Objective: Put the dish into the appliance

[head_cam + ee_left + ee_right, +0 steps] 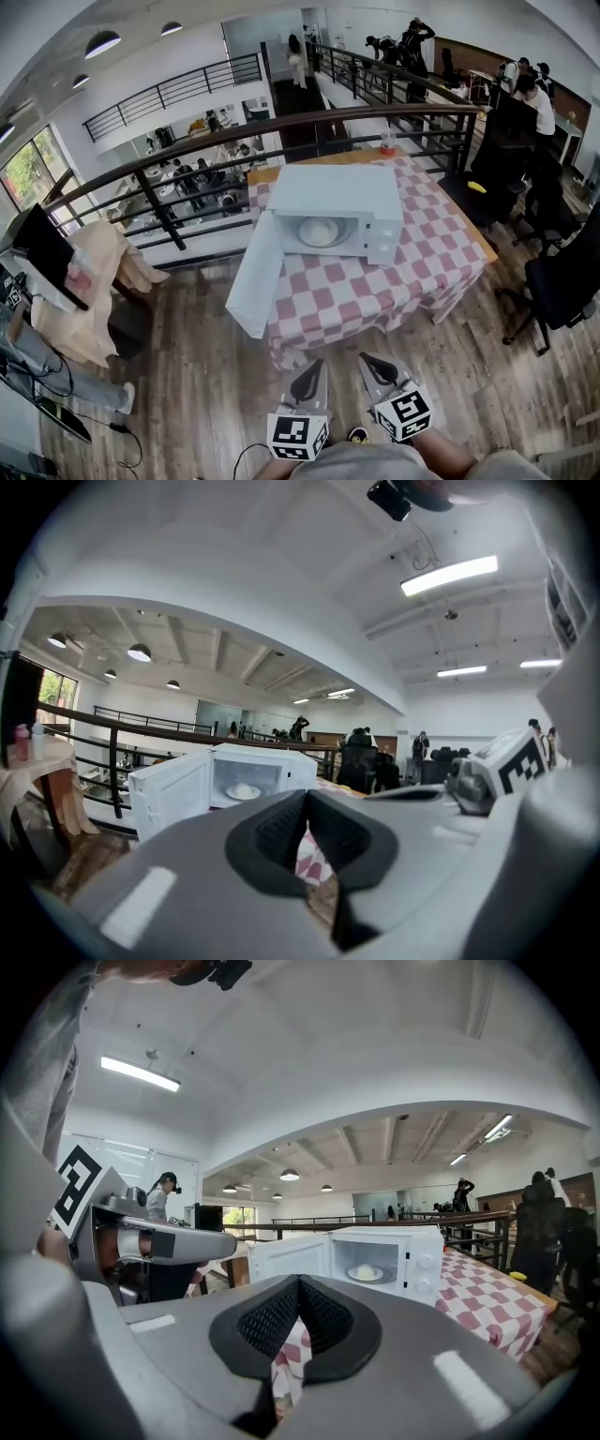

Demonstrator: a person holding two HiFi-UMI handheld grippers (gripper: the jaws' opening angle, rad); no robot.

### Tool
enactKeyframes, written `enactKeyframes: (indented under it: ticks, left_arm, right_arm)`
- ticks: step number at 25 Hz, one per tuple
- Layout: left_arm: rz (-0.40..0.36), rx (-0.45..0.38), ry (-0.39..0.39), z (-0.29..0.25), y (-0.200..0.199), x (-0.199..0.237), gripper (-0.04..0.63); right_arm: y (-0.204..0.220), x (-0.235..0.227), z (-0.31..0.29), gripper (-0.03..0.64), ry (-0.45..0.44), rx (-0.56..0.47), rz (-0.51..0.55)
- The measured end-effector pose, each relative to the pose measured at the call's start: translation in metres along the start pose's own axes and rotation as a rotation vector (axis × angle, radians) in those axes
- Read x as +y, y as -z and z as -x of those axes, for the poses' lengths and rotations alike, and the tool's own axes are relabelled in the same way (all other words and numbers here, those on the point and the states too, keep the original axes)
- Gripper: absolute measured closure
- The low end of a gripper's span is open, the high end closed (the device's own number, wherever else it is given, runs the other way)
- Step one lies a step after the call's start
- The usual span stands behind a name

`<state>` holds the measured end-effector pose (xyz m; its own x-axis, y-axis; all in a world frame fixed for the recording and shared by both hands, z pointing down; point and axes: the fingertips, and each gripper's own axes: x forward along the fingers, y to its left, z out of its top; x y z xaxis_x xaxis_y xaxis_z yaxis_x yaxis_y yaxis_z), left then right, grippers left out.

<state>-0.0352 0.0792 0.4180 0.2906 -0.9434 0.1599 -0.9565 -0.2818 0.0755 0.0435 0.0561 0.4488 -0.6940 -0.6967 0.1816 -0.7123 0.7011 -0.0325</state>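
A white microwave (337,192) stands on the table with its door (255,277) swung wide open to the left. Inside it a white dish (319,231) holding something pale rests on the turntable; the dish (244,791) shows in the left gripper view, and the dish (365,1273) in the right gripper view too. My left gripper (314,371) and right gripper (371,364) hang side by side close to my body, well short of the table. The left gripper (306,804) and the right gripper (299,1288) are both shut with nothing between their jaws.
A pink-and-white checked cloth (422,253) covers the table, with a red cup (387,147) at its far edge. A dark railing (187,155) runs behind. Black office chairs (562,272) stand to the right, a draped chair (89,281) to the left. Wooden floor (197,375) lies between me and the table.
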Motion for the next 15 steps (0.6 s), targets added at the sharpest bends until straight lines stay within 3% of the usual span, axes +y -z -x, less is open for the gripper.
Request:
enactKeyframes:
  ticks: [10, 15]
  left_arm:
    - [0.003, -0.015, 0.023, -0.003, -0.008, 0.021, 0.584]
    - [0.062, -0.063, 0.05, 0.002, -0.011, 0.021, 0.584]
  right_arm:
    - [-0.009, 0.013, -0.016, 0.618, 0.041, -0.012, -0.013]
    - [-0.008, 0.018, -0.019, 0.617, 0.037, -0.003, -0.012]
